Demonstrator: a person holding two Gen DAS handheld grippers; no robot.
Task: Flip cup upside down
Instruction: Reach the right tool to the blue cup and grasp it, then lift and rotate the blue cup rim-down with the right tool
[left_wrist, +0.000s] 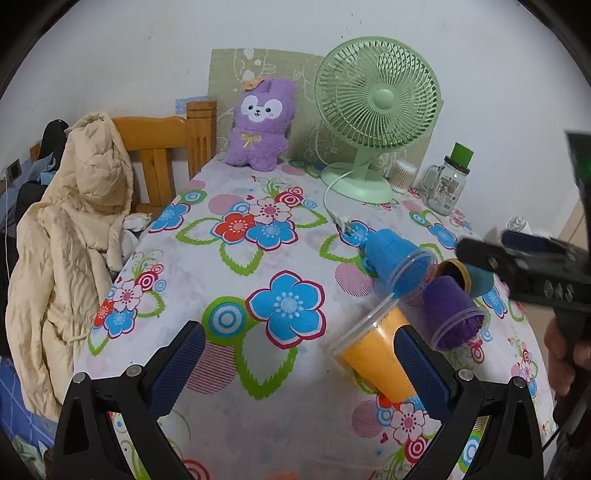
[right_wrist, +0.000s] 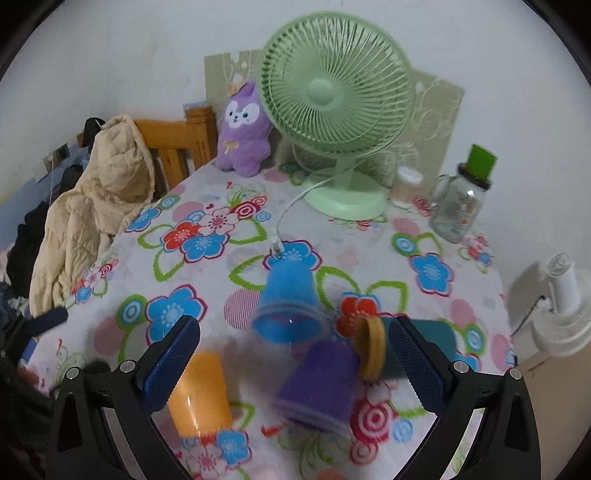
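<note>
fan (left_wrist: 376, 110) | plush rabbit (left_wrist: 260, 125) | glass jar (left_wrist: 447, 184) | beige coat (left_wrist: 70, 236) | floral tablecloth (left_wrist: 229, 273)

White wall (left_wrist: 129, 44) behind floral-clothed table (left_wrist: 221, 266); wooden chair (left_wrist: 162, 147) holds beige coat (left_wrist: 70, 229).

Left hand-held gripper (left_wrist: 300, 363): jaws spread wide, blue-padded fingers (left_wrist: 177, 369) level, poised above the near edge of the worktop, gripping nothing.
Right hand-held gripper (right_wrist: 293, 363): jaws likewise wide apart, nothing between the pads, hovering over the worktop's near right side.
Right hand (left_wrist: 567, 360): wrapped around its gripper's handle.
</note>
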